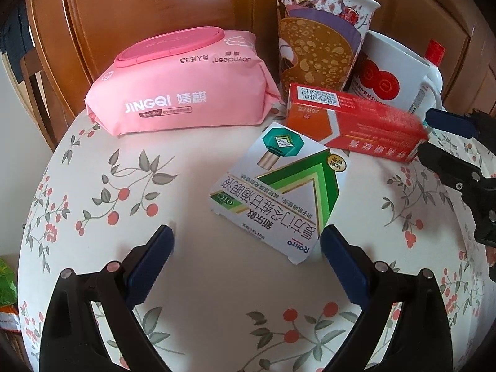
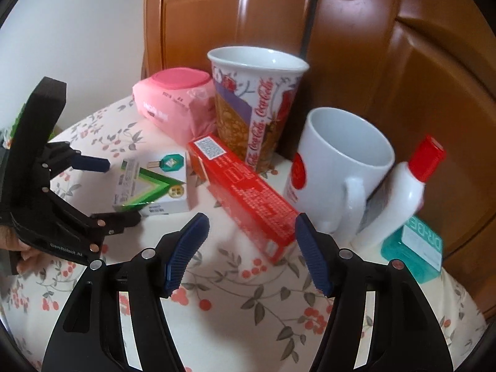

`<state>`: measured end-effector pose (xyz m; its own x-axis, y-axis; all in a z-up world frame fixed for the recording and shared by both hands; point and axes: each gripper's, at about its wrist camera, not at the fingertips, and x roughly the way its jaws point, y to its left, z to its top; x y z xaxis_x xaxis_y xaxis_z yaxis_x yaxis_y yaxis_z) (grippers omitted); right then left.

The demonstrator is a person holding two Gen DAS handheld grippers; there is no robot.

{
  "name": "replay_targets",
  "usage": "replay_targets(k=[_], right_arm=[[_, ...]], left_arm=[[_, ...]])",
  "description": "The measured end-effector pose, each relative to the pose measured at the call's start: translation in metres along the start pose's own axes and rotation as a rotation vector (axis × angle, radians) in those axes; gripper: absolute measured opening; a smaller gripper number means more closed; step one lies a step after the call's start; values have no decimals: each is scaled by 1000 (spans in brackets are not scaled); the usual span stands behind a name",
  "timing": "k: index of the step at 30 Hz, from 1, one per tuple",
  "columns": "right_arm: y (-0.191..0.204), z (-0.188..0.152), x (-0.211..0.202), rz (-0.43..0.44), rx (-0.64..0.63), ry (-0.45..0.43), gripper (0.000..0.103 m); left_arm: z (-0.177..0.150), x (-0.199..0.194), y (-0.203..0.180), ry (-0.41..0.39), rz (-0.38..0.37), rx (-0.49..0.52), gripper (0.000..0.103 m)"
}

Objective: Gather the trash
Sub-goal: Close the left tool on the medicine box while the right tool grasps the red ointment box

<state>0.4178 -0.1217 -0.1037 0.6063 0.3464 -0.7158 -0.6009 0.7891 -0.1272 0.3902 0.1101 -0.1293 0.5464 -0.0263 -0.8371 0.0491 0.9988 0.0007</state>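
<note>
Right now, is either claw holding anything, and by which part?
Nothing. Both the left claw and right claw are open; the red box lies untouched.

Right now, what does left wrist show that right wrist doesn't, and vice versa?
Only left wrist: the front print on the wipes pack and a green bag at the left edge.
Only right wrist: the teal bottle in full, the mug handle, a hand.
Both: paper cup, red box, green box, both grippers open, left gripper, right gripper.
</note>
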Motion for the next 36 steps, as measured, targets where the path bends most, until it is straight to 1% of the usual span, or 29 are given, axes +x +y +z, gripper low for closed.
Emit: replay_targets(k=[2,3,4,7,9,13,15,18,19,20,21,24,28,30,31,32,33,36], right_arm=[[3,2,8,21,12,41,62],[5,3,8,9,6,34,62],[8,3,9,-8,-2,26,62],[13,7,14,-38,-39,1,62],[20,14,26,-95,-101,15,62],[21,24,48,-138,-133,71,64],[19,27,50,-122,-109,95,64],[23,26,48,-69,-100,148,63],[26,23,46,-44,-98,177,63],[29,21,45,-12,-94,203,60],[34,18,41,18,-86,222,60],[46,15,37,51,-88,243,60],[54,18,44,-19,-117,221,61],[58,18,49,-42,-136,211,61],[56,18,55,-48,-131,214,61],[54,17,60,-44,-130,223,61],[52,15,60,-40,-132,219,61],[44,10,58,-14,-80,195,59]], left_arm=[[-4,-2,8,-1,1,-5,95],[-7,-3,12,0,3,-3,95],[-1,0,2,2,7,0,95],[3,3,-2,1,7,1,95],[3,3,-2,0,8,0,95],[3,3,-4,1,10,1,95],[2,3,-2,0,10,1,95],[1,2,0,0,10,0,95],[1,2,1,0,11,-1,95],[1,2,1,0,10,-2,95],[0,2,1,0,9,-3,95],[-1,0,1,2,9,-4,95],[-6,-2,3,1,13,-12,95],[-7,-3,6,-3,36,-29,93],[-7,-3,9,0,24,-40,94],[-7,-3,10,-2,13,-42,94],[-7,-2,9,-1,17,-29,94],[-5,0,5,-8,29,12,94]])
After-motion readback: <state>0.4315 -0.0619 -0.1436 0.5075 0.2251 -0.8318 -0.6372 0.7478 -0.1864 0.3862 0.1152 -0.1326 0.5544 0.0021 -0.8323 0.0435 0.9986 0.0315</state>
